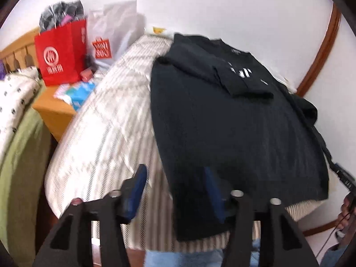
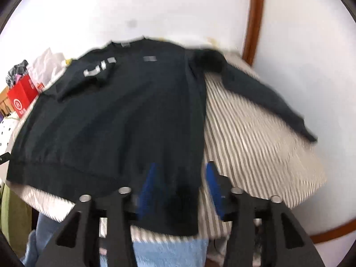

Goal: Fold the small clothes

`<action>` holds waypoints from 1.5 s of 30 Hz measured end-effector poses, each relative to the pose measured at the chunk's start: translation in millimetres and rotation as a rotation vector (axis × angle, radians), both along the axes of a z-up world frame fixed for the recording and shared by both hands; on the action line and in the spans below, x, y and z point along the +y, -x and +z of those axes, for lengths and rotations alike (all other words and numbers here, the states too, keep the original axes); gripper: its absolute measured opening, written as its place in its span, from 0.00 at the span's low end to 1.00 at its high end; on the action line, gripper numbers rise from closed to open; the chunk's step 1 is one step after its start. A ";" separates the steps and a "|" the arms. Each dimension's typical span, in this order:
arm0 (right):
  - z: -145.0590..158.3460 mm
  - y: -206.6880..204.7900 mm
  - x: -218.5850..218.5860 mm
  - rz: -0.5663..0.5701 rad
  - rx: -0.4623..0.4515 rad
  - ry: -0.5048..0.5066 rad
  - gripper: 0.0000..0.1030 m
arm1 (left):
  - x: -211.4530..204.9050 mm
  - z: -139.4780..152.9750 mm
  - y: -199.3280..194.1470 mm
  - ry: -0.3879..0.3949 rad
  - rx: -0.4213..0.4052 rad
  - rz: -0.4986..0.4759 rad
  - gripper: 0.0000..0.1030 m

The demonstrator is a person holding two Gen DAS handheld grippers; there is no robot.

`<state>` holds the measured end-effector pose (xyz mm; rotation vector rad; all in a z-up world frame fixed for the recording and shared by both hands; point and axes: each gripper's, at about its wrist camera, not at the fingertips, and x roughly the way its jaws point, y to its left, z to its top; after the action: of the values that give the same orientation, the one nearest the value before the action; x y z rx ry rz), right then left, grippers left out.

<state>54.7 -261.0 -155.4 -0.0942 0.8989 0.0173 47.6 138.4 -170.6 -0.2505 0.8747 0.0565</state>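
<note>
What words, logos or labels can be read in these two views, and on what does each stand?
"MINI SO": red square logo on the white plastic bag.
Red paper shopping bag: white round emblem above a line of white characters, too blurred to read.
Dark long-sleeved sweatshirt: pale grey chest print, partly covered by the folded sleeve and blurred, unreadable; its grey neck tag is also illegible.

A striped cream mattress [image 1: 106, 115] carries the clothing; a dark sweatshirt [image 1: 222, 122] lies flat on it with its hem toward the near edge, its collar toward the white wall; one sleeve is folded across its chest, the other [image 2: 267, 98] stretches out over the stripes to the far side; beside the mattress stands a low wooden nightstand [image 1: 55, 109], bearing a red paper bag [image 1: 61, 53], a white bag [image 1: 111, 37] and some blue packets [image 1: 82, 91].
</note>
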 end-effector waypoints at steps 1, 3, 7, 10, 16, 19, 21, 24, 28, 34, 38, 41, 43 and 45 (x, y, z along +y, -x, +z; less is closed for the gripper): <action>3.6 -7.4 10.4 0.024 -0.008 0.012 0.50 | -0.7 3.8 -3.8 -0.018 -0.008 0.003 0.52; 11.0 -27.3 37.0 0.071 -0.030 0.029 0.50 | -1.5 12.6 -15.1 -0.053 -0.015 0.012 0.52; 19.9 -64.9 88.9 0.151 -0.049 -0.001 0.50 | -0.1 29.9 -38.1 -0.062 -0.041 0.025 0.52; 22.9 -86.9 125.0 0.198 -0.048 -0.028 0.52 | 3.8 40.6 -57.2 -0.068 -0.053 0.037 0.52; 16.8 -134.9 185.5 0.275 -0.027 -0.044 0.60 | 12.3 46.6 -96.9 -0.054 -0.055 0.042 0.52; 10.7 -153.6 208.5 0.302 -0.005 -0.050 0.63 | 19.1 44.0 -118.3 -0.040 -0.048 0.050 0.52; 3.4 -165.1 224.2 0.319 0.015 -0.056 0.66 | 23.3 40.5 -133.2 -0.040 -0.044 0.052 0.52; -9.9 -179.2 248.7 0.356 0.047 -0.059 0.69 | 30.3 33.4 -149.6 -0.038 -0.032 0.070 0.52; -31.2 -194.1 285.1 0.419 0.083 -0.038 0.70 | 38.0 22.4 -160.9 -0.011 -0.015 0.078 0.52; -69.9 -216.2 325.7 0.450 0.150 0.034 0.70 | 42.3 2.7 -167.4 0.018 0.028 0.066 0.52; -77.7 -225.0 322.3 0.433 0.141 0.011 0.54 | 43.1 -8.7 -166.9 0.026 0.054 0.052 0.52; -62.7 -224.7 299.6 0.426 0.104 -0.049 0.21 | 46.4 -12.0 -164.9 0.044 0.066 0.058 0.52; -52.2 -226.0 281.8 0.408 0.077 -0.080 0.18 | 48.0 -12.9 -163.6 0.050 0.073 0.068 0.52; -38.3 -226.9 257.8 0.360 0.035 -0.065 0.18 | 50.2 -12.3 -161.3 0.057 0.077 0.081 0.52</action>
<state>281.6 -3.3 -193.7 -0.1948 0.9057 0.3837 208.9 188.7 -182.9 -0.3385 0.9431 0.1174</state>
